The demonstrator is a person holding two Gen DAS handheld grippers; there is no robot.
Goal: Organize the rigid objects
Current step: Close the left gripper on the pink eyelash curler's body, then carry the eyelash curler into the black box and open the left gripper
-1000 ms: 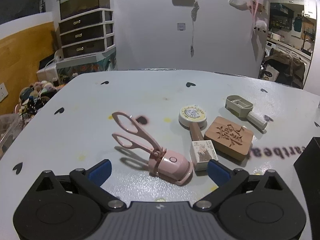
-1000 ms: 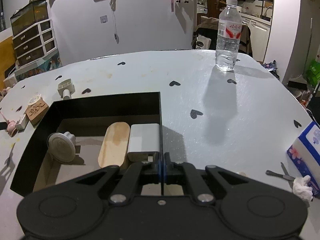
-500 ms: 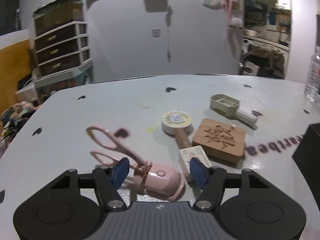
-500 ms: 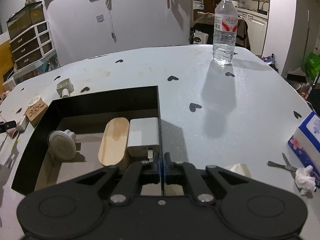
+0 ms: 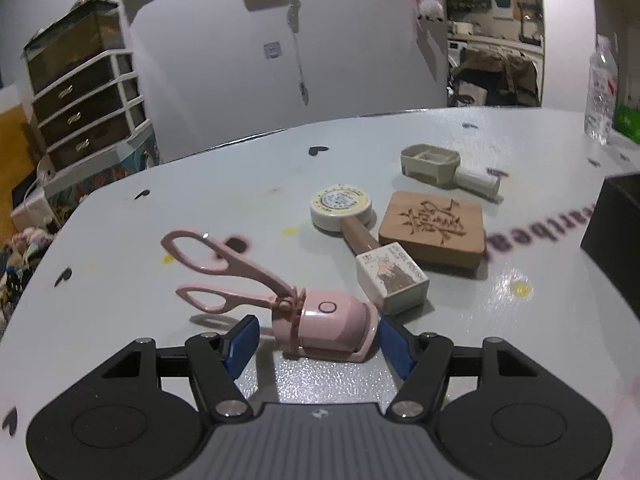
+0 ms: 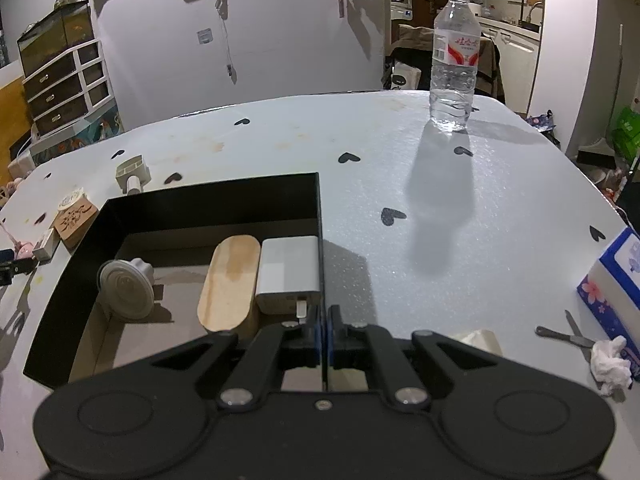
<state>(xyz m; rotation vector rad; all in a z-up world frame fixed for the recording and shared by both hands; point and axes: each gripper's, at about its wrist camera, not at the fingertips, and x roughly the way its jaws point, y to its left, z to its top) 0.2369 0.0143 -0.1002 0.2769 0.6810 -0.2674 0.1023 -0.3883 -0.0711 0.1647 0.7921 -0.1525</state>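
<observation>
The left gripper is closing in on a pink eyelash curler lying at the near edge of the grey table. A second ago its jaws were standing wide and the curler lay clear ahead of them; now they have come about halfway together, with the curler's rounded head between them. The right blue pad is touching or nearly touching the head, while the left pad is sitting just beside the hinge with a sliver of tabletop showing between, so whether the grip is firm cannot be told. The curler's looped handles are pointing away to the far left.

Just right of the curler, a nail polish bottle is lying on its side, with a carved wooden block, a round tape roll and a beige brush attachment farther off.

The right gripper is clamping its jaws together on the wall of the black box, steadying it. Inside, a white round knob, an oval wooden piece and a white charger are already sitting, suggesting the sorting is partly done. The closing jaws likely mean the curler is the next item bound for the box, well off to the right.
</observation>
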